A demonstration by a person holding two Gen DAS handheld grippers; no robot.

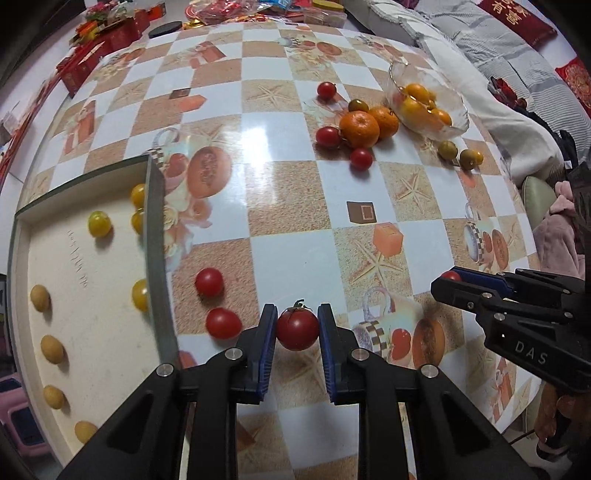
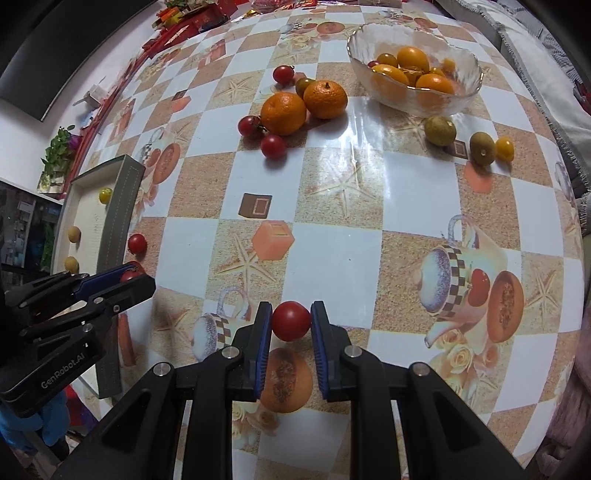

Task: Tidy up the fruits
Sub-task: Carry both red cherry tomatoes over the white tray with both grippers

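My left gripper is shut on a red cherry tomato above the table, just right of the tray. My right gripper is shut on another red cherry tomato; it also shows in the left wrist view. Two loose red tomatoes lie on the table beside the tray. The tray holds yellow tomatoes and tan round fruits. Two oranges with red tomatoes lie mid-table.
A glass bowl with orange and yellow fruit stands at the far right. Green-brown fruits and a yellow one lie near it. Red boxes crowd the far table edge. A sofa with cushions is beyond.
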